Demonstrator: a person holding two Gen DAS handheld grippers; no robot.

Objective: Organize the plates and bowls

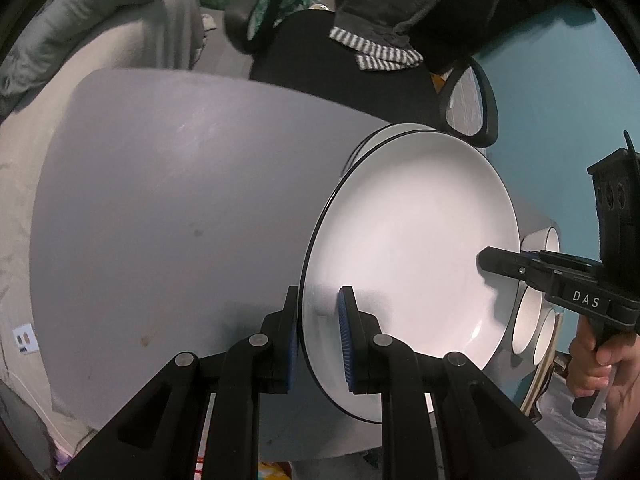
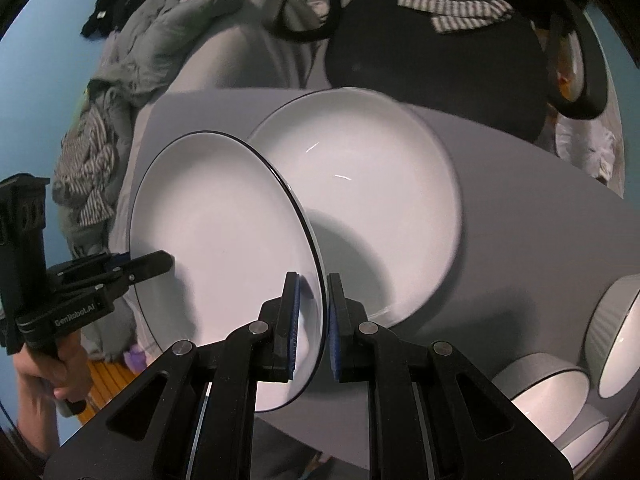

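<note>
A white plate with a thin black rim (image 1: 412, 248) is held up off the grey table (image 1: 180, 208), gripped at opposite edges. My left gripper (image 1: 318, 336) is shut on its near rim. My right gripper (image 2: 312, 328) is shut on the other rim of the same plate (image 2: 216, 240). A second white plate (image 2: 368, 200) lies on the table behind it, and its edge shows in the left wrist view (image 1: 384, 136). Several grey bowls with white insides (image 2: 552, 392) stand at the table's right end, also partly visible in the left wrist view (image 1: 532, 320).
A black office chair (image 2: 436, 60) with striped cloth on it stands behind the table. A bed with grey bedding and clothes (image 2: 132, 60) is to the left. The wall is blue (image 1: 560, 100).
</note>
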